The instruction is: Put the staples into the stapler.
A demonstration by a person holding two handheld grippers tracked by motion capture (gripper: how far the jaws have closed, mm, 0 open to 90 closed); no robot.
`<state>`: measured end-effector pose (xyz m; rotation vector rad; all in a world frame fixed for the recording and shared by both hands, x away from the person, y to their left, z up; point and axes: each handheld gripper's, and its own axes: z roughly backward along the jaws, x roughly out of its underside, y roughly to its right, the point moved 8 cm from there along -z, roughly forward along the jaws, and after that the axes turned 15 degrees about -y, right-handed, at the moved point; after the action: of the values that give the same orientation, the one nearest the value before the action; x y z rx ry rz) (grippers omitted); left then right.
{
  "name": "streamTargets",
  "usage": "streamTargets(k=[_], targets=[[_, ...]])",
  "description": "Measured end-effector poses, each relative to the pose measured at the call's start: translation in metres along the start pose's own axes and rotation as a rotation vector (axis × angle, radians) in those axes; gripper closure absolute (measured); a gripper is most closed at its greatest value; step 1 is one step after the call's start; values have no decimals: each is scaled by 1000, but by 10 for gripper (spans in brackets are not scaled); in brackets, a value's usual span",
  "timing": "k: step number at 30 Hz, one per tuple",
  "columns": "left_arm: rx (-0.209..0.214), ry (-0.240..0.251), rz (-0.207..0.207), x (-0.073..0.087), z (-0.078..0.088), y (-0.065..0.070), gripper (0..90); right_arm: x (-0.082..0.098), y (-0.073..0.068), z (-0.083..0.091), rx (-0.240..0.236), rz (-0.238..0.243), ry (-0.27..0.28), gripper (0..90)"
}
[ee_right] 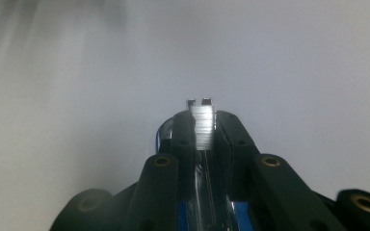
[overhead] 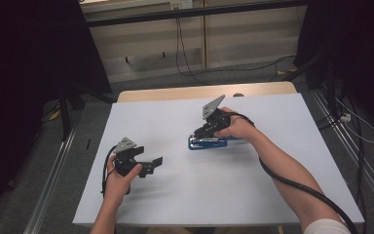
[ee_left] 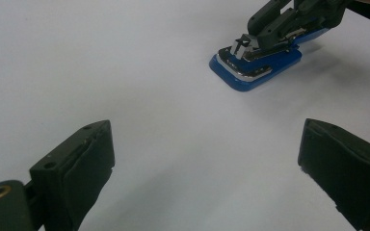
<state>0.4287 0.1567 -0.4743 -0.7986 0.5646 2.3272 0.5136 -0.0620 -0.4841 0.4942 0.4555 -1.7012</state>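
Observation:
A blue stapler [overhead: 207, 144] with chrome parts lies flat near the middle of the white table [overhead: 185, 195]. My right gripper [overhead: 202, 132] reaches down onto it from the right. In the right gripper view its jaws [ee_right: 203, 118] are shut on a silvery ridged strip of staples [ee_right: 203, 127] in the stapler's metal channel, with blue body [ee_right: 241, 211] showing below. The left gripper view looks at the stapler [ee_left: 257, 72] and the right gripper [ee_left: 274, 26] from across the table. My left gripper [overhead: 151, 165] rests at the near left, open and empty [ee_left: 207, 149], well apart from the stapler.
A wooden strip [overhead: 204, 91] borders the table's far edge. Cables [overhead: 185, 63] trail over the floor behind it, and more lie at the right [overhead: 355, 124]. Dark stands [overhead: 70, 102] flank both sides. Each gripper's black cable [overhead: 292, 183] runs back along the forearm.

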Motion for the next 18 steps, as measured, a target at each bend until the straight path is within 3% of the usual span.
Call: streamTargets(k=[18], targets=[[1,3,7,0,0,0,59,-1,0,-2,5,-9,3,789]])
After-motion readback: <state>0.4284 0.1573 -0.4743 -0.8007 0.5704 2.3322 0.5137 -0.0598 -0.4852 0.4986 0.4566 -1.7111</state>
